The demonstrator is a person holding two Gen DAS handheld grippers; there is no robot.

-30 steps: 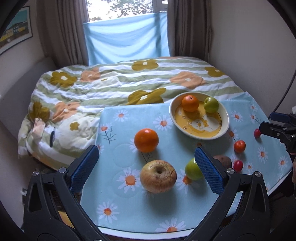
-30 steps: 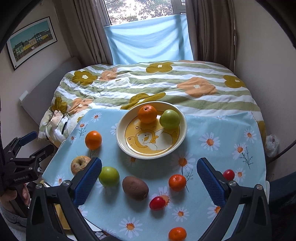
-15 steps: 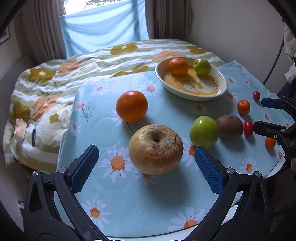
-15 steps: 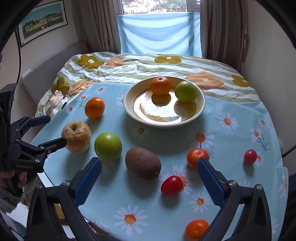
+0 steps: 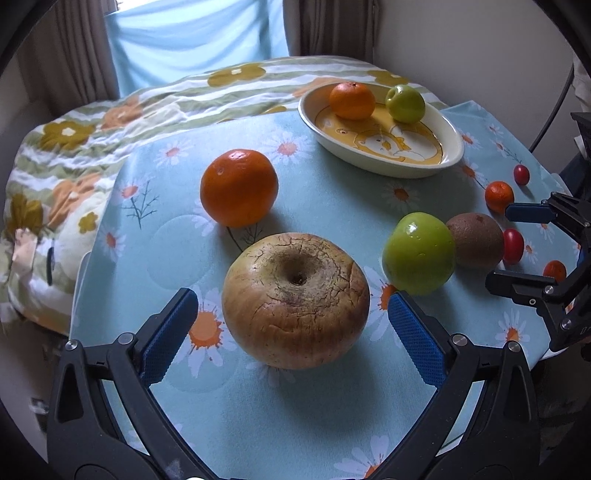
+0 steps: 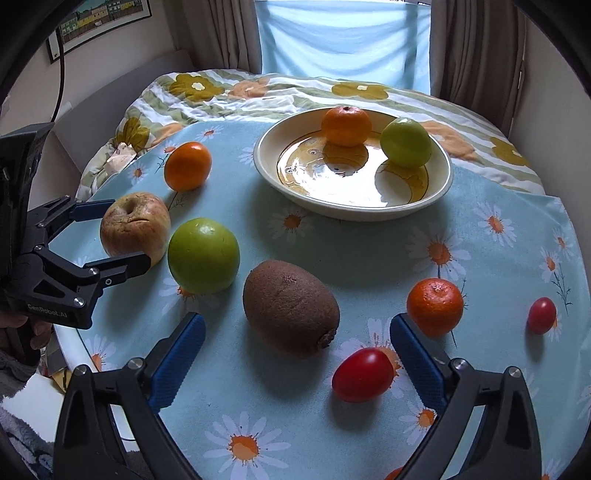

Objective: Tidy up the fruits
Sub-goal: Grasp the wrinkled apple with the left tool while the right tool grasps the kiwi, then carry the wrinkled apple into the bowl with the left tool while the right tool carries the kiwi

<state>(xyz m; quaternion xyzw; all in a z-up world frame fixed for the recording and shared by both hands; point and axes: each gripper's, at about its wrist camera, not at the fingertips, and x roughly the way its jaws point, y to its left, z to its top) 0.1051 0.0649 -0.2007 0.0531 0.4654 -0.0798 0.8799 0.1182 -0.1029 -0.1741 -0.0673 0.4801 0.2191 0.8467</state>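
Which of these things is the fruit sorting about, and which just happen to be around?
Part of the job:
wrinkled apple
green apple
kiwi
loose orange
cherry tomato
bowl
left tool
right tool

Just around:
daisy tablecloth
flowered quilt
framed picture

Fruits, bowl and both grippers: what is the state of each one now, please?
wrinkled apple: on cloth, between open left gripper fingers, not gripped
kiwi: on cloth, before open right gripper
bowl: upright, holds orange and small green apple
big green apple: on cloth
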